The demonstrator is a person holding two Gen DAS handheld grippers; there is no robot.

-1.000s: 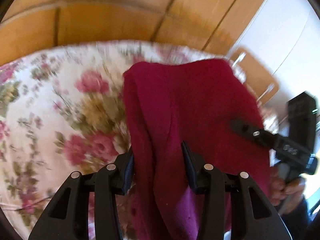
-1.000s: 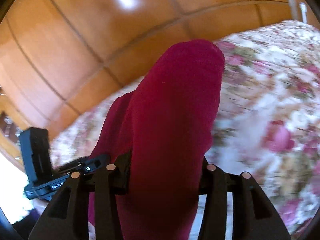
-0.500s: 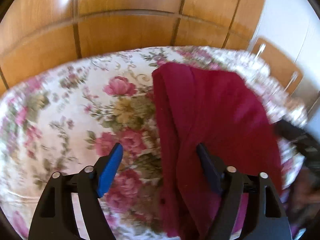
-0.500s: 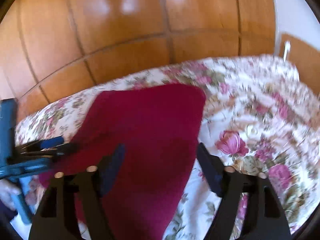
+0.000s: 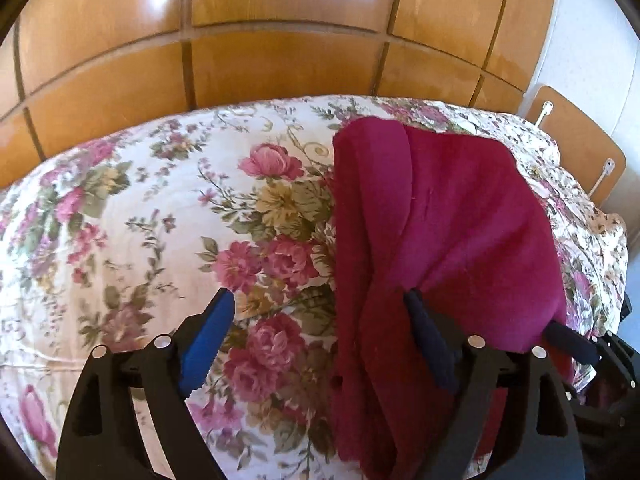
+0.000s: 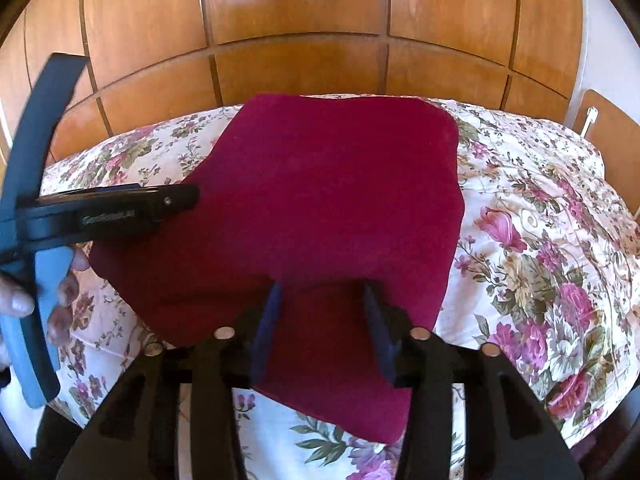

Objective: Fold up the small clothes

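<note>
A dark red garment point(image 5: 460, 220) point(image 6: 332, 184) lies folded on the flowered bedspread point(image 5: 120, 220). My left gripper point(image 5: 316, 300) is at its left edge, jaws wide and still opening. Its blue left pad point(image 5: 208, 340) hangs over bare bedspread, and its right finger point(image 5: 428, 340) rests against a fold without pinching it. From the right wrist view, that gripper's finger point(image 6: 176, 200) lies across the garment's left side. My right gripper point(image 6: 320, 292) stands over the near edge, its fingers apart with flat cloth between them and no pinch visible. One of its fingers point(image 5: 572, 344) pokes out from under the cloth's edge.
A wooden panelled wardrobe point(image 5: 280, 60) point(image 6: 304, 20) rises just behind the bed. A wooden board point(image 5: 572, 140) stands at the bed's far right corner. A person's hand point(image 6: 64, 300) holds the left gripper's handle. Bare bedspread point(image 6: 540, 240) stretches to the garment's right.
The left jaws opened and let go of the bunched cloth. The right jaws widened a little. Both grippers swung round, and the garment went from hanging bunched to lying flat on the bed.
</note>
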